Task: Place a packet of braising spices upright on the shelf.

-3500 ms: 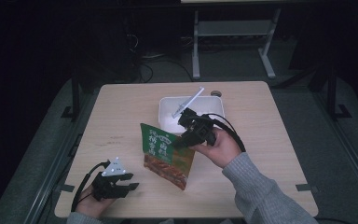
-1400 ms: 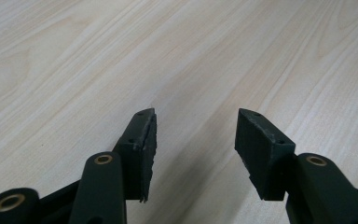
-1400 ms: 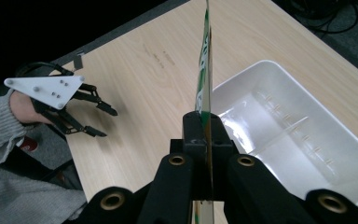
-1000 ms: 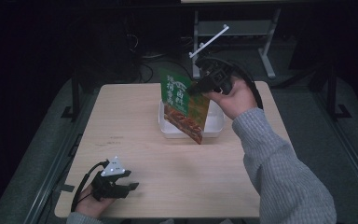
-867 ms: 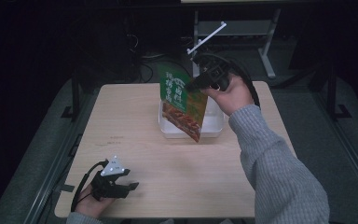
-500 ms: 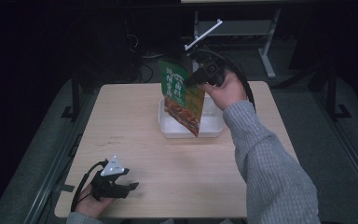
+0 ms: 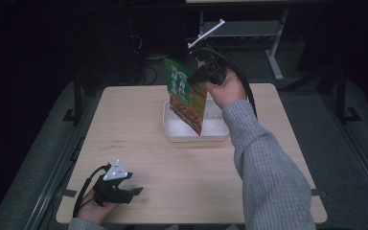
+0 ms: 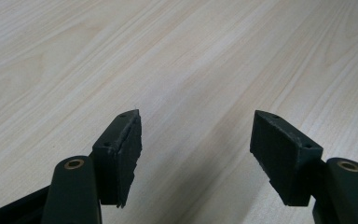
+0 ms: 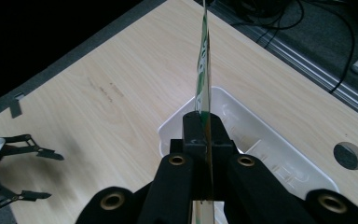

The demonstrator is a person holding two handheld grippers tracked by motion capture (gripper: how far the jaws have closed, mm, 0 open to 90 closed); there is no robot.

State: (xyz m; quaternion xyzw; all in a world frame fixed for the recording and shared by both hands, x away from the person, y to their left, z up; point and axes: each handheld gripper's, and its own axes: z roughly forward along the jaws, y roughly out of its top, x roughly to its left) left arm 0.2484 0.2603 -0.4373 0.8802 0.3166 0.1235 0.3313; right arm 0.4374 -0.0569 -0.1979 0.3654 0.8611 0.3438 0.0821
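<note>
Pinched flat between the jaws of the right gripper (image 9: 204, 135), a green and orange printed snack pouch (image 7: 186, 93) is held up over the white rectangular plastic tray (image 7: 172, 132). Down on the pale wooden table (image 7: 139, 120), the left gripper (image 8: 196, 140) is rested with jaws spread, nothing between them.

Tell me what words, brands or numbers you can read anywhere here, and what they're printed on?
Green packet, held above the white tray by the right tool: pale characters on its green upper part, too small and blurred to read.
Same packet in the right gripper view: seen edge-on, print unreadable.
White tray: faint raised marks on its floor in the right gripper view, not legible.
Table and left tool: no text visible.
</note>
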